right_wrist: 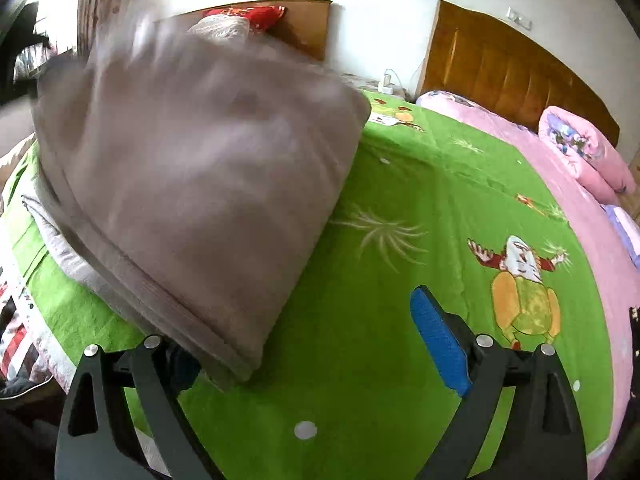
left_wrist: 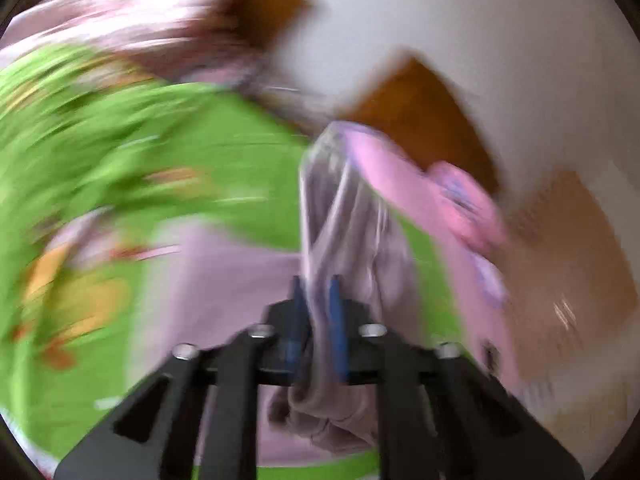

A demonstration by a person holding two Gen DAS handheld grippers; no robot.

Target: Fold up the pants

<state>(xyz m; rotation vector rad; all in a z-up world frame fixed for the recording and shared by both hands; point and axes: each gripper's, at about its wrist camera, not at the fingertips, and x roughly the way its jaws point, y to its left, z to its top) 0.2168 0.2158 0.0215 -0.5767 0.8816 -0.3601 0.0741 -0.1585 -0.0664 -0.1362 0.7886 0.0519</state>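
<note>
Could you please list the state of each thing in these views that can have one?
Left tool: shut on the pants, cloth bunched between its blue pads.
Right tool: open, pads wide apart, gripping nothing.
Pants: grey-brown, partly folded, one side lifted off the bed and blurred.
Green bedspread: spread flat over the bed.
Pink quilt: rolled up near the headboard.

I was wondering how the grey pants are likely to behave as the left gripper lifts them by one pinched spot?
The pants are probably floppy: in the left wrist view the cloth bunches and hangs from the left gripper. They look light and soft, so free parts should sag and swing. The right gripper is open, and the folded edge lying over its left finger may slide off onto the green bedspread.
</note>
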